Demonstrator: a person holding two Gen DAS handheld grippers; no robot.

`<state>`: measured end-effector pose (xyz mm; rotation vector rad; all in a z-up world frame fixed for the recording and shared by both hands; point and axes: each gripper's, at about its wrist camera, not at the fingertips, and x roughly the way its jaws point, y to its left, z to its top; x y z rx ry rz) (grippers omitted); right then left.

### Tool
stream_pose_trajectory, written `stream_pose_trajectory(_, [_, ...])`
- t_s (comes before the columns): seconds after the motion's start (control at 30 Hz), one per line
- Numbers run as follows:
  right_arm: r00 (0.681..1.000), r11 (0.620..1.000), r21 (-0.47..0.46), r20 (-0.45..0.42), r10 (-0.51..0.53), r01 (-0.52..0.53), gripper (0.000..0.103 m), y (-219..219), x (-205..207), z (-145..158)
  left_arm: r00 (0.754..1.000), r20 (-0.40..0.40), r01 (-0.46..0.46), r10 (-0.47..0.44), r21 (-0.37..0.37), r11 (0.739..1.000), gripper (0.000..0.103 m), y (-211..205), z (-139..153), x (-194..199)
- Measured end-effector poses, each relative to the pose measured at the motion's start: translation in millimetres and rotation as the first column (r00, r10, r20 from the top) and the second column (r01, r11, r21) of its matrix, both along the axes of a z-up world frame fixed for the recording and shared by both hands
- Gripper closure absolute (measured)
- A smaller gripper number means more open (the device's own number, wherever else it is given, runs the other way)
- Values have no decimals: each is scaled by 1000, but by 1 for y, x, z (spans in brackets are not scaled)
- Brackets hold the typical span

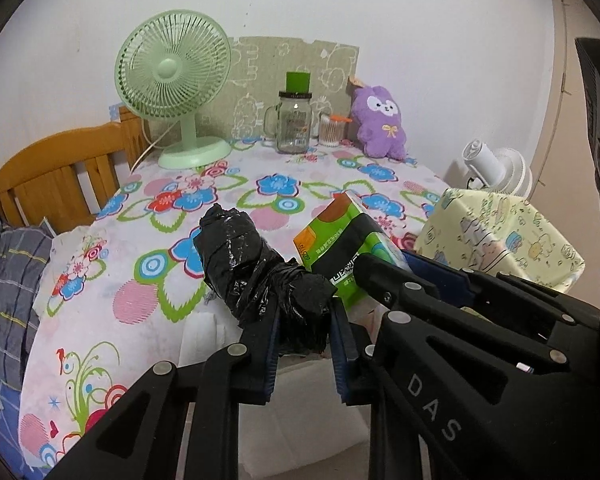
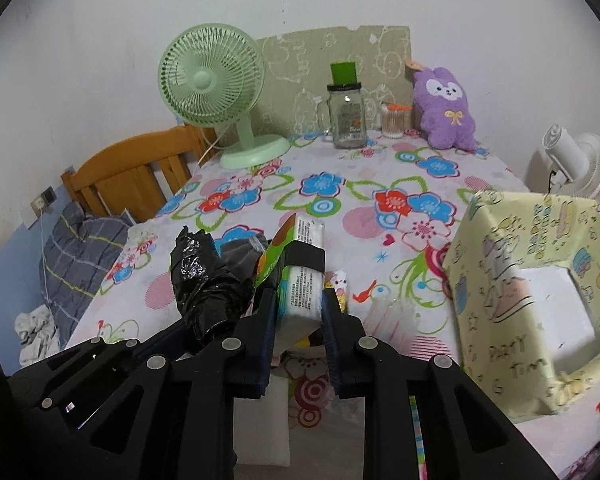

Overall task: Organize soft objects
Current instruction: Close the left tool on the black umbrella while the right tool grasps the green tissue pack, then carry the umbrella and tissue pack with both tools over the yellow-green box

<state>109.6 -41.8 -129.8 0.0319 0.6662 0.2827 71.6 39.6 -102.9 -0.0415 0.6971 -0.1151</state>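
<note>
the left tool (image 1: 304,316) is clamped on a crumpled black plastic bag roll (image 1: 256,268). the right tool (image 2: 300,308) is clamped on a green-and-white soft tissue pack (image 2: 300,276). both are held side by side above the floral-covered worktop (image 2: 340,200). a grey fabric item (image 2: 242,254), possibly a sock, lies behind. a yellow patterned box (image 2: 532,292) stands to the right.

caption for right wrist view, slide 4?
Right gripper clamps a green-and-white tissue pack above the floral tablecloth.
</note>
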Motion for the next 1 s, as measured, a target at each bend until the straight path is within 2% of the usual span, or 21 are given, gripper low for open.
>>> stream_pose_trajectory(0.63, [996,999,15,85,-30,28,78,-31,-32,51,996,84,5,-7,18,1000,82,-28,46,-24])
stream_pose_trajectory(1.0, [992,999,19,123,-28,26,78,-51,-37,80,992,125,7,-11,36,999,82,-50,73,-28])
